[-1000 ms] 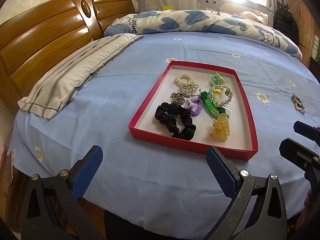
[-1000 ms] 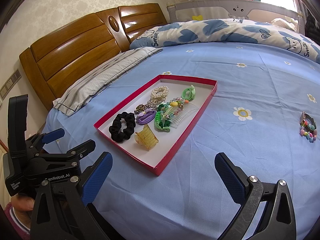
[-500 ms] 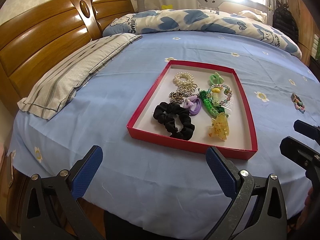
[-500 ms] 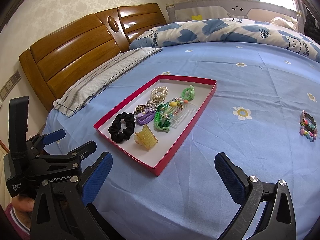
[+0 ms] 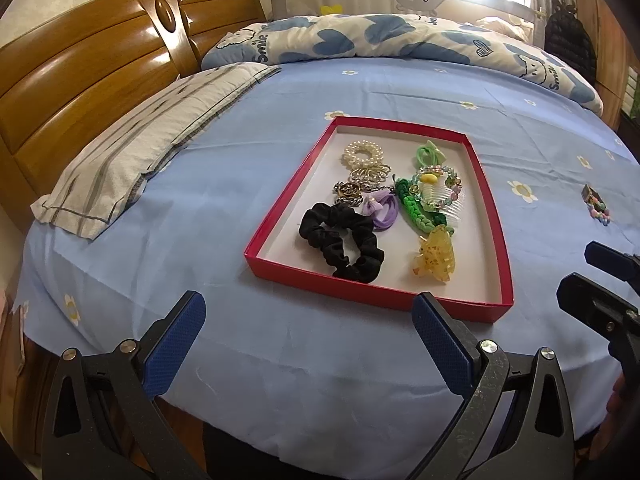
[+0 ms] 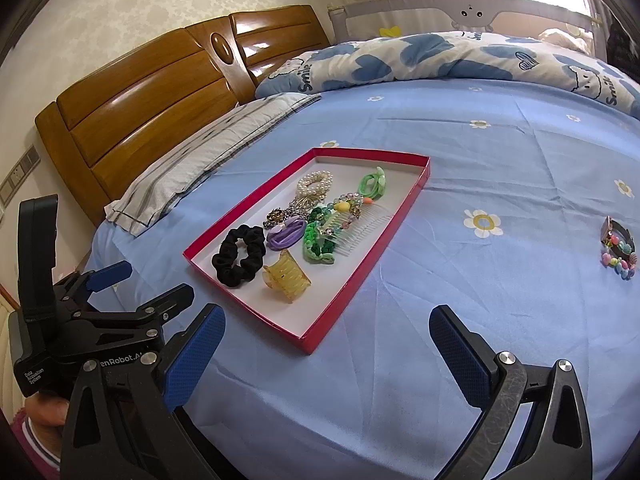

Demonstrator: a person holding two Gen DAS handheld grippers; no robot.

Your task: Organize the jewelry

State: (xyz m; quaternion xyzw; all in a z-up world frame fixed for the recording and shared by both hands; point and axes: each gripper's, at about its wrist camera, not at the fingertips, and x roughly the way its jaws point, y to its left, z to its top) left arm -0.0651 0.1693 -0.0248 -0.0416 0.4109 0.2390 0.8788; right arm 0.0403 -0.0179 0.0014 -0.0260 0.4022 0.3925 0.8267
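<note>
Little has changed: the red tray (image 5: 376, 295) sits marginally lower in the left view. Both grippers (left (image 5: 308, 334), right (image 6: 326, 346)) stay spread wide, empty. The beaded piece (image 6: 618, 249), possibly a bracelet, lies apart.

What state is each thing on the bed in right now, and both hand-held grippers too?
Left hand-held gripper: open, empty.
Right hand-held gripper: open, empty.
Shallow red cardboard tray: lidless, flat on the sheet.
Black fabric scrunchie: lying in the tray.
Translucent yellow claw clip: lying in the tray, shut.
Clear plastic hair comb: flat in the tray.
Colourful beaded bracelet: outside the tray, on the sheet.
</note>
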